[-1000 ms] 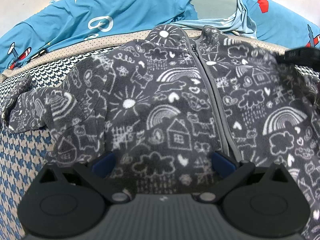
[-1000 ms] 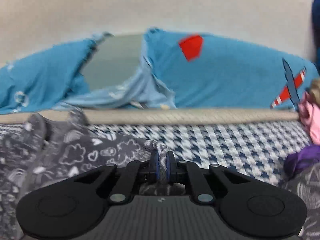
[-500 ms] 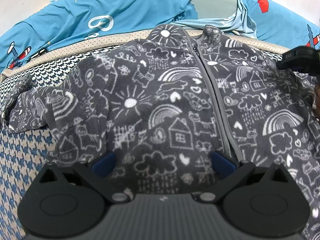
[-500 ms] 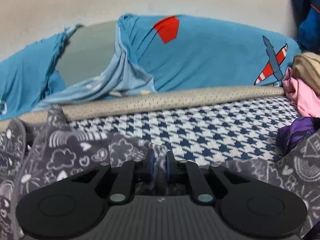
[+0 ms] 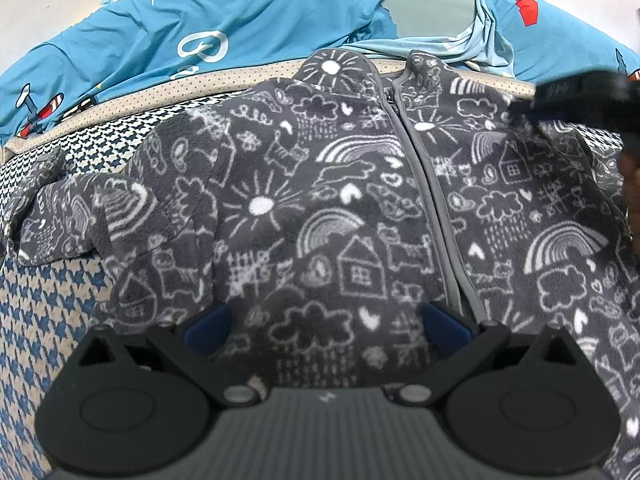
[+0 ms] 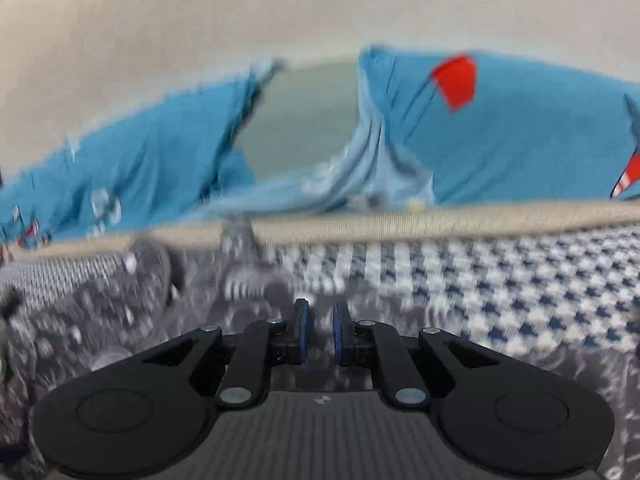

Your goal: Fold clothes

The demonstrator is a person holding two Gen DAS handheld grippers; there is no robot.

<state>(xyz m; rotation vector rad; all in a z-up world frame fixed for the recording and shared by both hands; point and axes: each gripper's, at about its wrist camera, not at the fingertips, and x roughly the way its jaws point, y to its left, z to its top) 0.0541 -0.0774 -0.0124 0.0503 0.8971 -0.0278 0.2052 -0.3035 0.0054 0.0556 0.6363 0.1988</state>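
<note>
Left gripper (image 5: 326,324): blue pads (image 5: 208,322) spread wide, holding nothing, poised low over the hem end of the jacket (image 5: 320,200).

Right gripper (image 6: 320,320): pads drawn almost together with only a thin slit between; too blurred to tell whether a fold of fleece is pinched there. From the left view, seen as a dark blur (image 5: 580,94) at the jacket's right shoulder.

Between and beyond the grippers: a grey fleece jacket printed with white suns, rainbows and houses, lying front up with the zip (image 5: 424,184) closed. Collar (image 5: 332,68) at the far edge of the checked cover (image 5: 40,300). One sleeve (image 5: 80,216) crumpled out toward the left edge. Body spread across the middle, not yet folded.

Past the far edge: a blue sheet (image 5: 240,12) with aeroplane prints.

Step in hand, as a judgement: laying out and smoothing the right shoulder before the first fold.

Next move, likely: bringing the right shoulder or sleeve across toward the zip, with the left gripper closing on or pressing the hem so the fleece does not slide. Worth straightening the bunched left sleeve first.
</note>
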